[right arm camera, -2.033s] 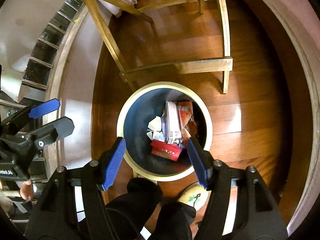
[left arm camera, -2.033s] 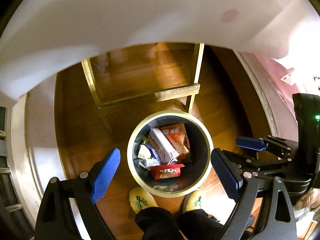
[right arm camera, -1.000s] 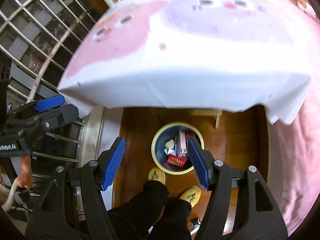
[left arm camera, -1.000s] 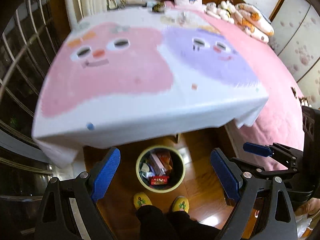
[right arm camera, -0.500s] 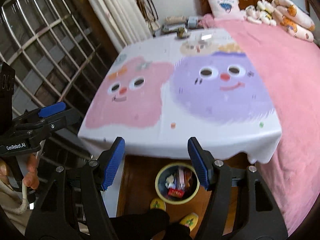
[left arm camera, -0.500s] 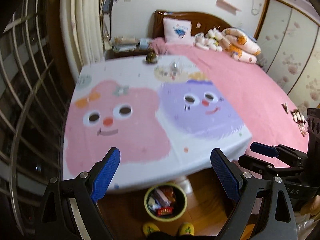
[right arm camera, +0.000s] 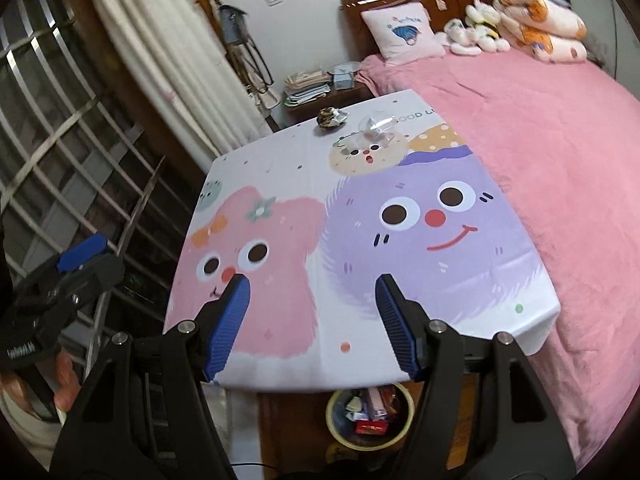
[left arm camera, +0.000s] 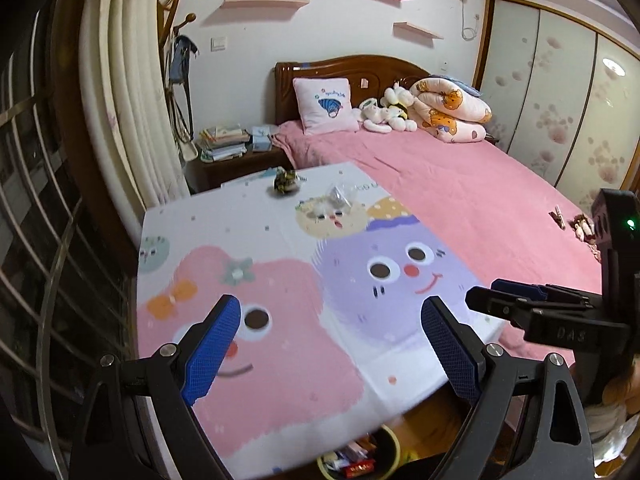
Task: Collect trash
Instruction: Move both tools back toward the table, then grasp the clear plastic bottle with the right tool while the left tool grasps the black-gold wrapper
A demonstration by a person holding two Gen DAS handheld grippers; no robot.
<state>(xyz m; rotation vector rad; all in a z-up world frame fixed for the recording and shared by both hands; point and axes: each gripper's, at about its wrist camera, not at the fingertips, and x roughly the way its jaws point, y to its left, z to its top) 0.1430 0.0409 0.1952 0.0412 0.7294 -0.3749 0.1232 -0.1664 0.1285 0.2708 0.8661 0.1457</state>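
Observation:
Two pieces of trash lie at the far end of the table with the cartoon cloth (left arm camera: 280, 280) (right arm camera: 304, 184): a dark crumpled wrapper (left arm camera: 285, 181) (right arm camera: 329, 117) and a clear crumpled plastic piece (left arm camera: 339, 199) (right arm camera: 375, 126). A round bin (right arm camera: 370, 416) (left arm camera: 360, 460) holding several wrappers and boxes stands on the floor under the near table edge. My left gripper (left arm camera: 328, 344) is open and empty above the near part of the table. My right gripper (right arm camera: 314, 322) is open and empty there too.
A pink bed (left arm camera: 460, 188) (right arm camera: 540, 120) runs along the table's right side, with a pillow and plush toys at its head. A nightstand with papers (left arm camera: 224, 146) and a curtain (left arm camera: 132, 100) stand beyond the table. A barred window (right arm camera: 60, 140) is on the left.
Both grippers have risen from just above the bin and tilted up to look across the table top. The bin has dropped to the bottom of both views. Both stay open.

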